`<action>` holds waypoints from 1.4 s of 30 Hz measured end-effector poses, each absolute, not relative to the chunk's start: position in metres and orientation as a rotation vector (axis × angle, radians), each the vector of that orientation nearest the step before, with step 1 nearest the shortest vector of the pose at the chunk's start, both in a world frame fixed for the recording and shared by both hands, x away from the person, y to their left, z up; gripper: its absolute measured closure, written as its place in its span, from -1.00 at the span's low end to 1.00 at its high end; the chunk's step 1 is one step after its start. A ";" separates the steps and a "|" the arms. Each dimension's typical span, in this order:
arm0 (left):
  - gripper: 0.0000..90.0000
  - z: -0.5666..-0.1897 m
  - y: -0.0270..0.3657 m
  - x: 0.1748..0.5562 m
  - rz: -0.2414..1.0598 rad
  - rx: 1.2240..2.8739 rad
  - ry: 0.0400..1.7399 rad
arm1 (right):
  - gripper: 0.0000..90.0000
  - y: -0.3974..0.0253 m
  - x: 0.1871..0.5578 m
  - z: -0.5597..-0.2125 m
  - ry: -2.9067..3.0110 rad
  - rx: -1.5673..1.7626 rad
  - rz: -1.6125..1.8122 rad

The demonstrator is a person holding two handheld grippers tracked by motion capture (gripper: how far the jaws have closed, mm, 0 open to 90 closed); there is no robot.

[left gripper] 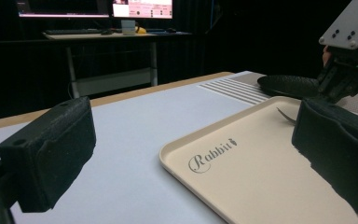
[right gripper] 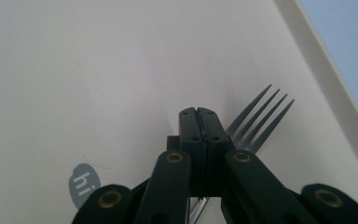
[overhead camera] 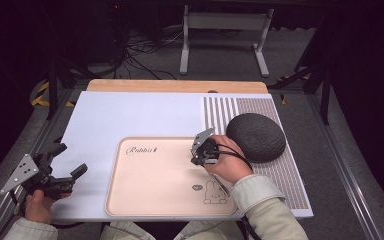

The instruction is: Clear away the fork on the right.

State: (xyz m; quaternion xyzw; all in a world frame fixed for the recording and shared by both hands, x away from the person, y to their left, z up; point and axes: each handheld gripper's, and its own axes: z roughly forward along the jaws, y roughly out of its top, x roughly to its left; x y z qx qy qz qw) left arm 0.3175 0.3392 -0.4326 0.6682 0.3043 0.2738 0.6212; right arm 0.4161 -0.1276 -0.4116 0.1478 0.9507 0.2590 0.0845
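Tray: one cream tray (overhead camera: 155, 185) on the table (overhead camera: 130, 115), printed "Rabbit".
Fork: one fork (right gripper: 257, 120), four tines, over the tray's surface — held by the right gripper (right gripper: 199, 122), jaws closed on it.
Left gripper (overhead camera: 67, 172): jaws wide apart, empty — beside the tray.
Dark dome (overhead camera: 256, 136): one, on the striped mat (overhead camera: 220, 112).

Your tray (overhead camera: 150, 187) is cream with a printed rabbit (overhead camera: 215, 192) and dark "Rabbit" lettering (left gripper: 212, 155). Your fork (right gripper: 260, 119) is dark grey, the mat (overhead camera: 130, 115) white with a striped side (overhead camera: 220, 111).
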 end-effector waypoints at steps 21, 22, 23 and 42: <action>-0.99 -0.432 0.339 0.317 0.631 1.534 0.698 | 1.00 -0.126 0.423 -0.428 2.869 0.362 0.625; -0.99 -0.432 0.339 0.317 0.631 1.535 0.697 | 1.00 -0.127 0.423 -0.428 2.874 0.362 0.624; -0.99 -0.432 0.339 0.317 0.632 1.535 0.697 | 1.00 -0.127 0.423 -0.428 2.875 0.368 0.620; -0.99 -0.432 0.339 0.317 0.631 1.534 0.698 | 1.00 -0.146 0.429 -0.427 2.826 0.600 0.598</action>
